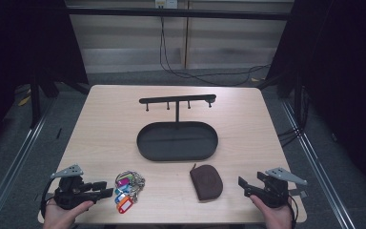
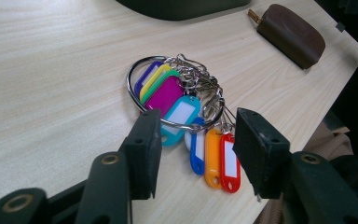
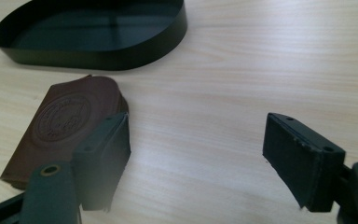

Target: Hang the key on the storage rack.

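Pale wood counter [image 1: 105, 124], dark curtains either side, grey floor and a cable behind it.

Key-tag bunch [image 1: 128, 186] lies flat on the counter just ahead of the left claw [image 1: 106, 188], toward its open end. In the left gripper view the bunch [image 2: 186, 121] sits right past the jaw tips: a big metal ring with purple, yellow, green, magenta and teal tags fanned on the far side, blue, orange and red tags pointing back into the gap between the jaws. Left claw is part open, nothing clamped; pads are off the tags, the near tags lie between and just below the tips. A hand holds it low at the near counter edge.

Brown pouch [image 1: 206, 181] lies flat, well beyond the bunch from the left claw, between the two claws and closer to the right claw [image 1: 246, 185]. In the right gripper view the pouch [image 3: 65, 126] is ahead of one jaw, partly covered by it, not between the jaws. Right claw [image 3: 196, 158] is spread wide, holding nothing, bare counter in the gap.

Black oval tray [image 1: 145, 148] sits farther out from both claws, mid-counter, with a post and hook bar [image 1: 177, 100] rising from its far side.
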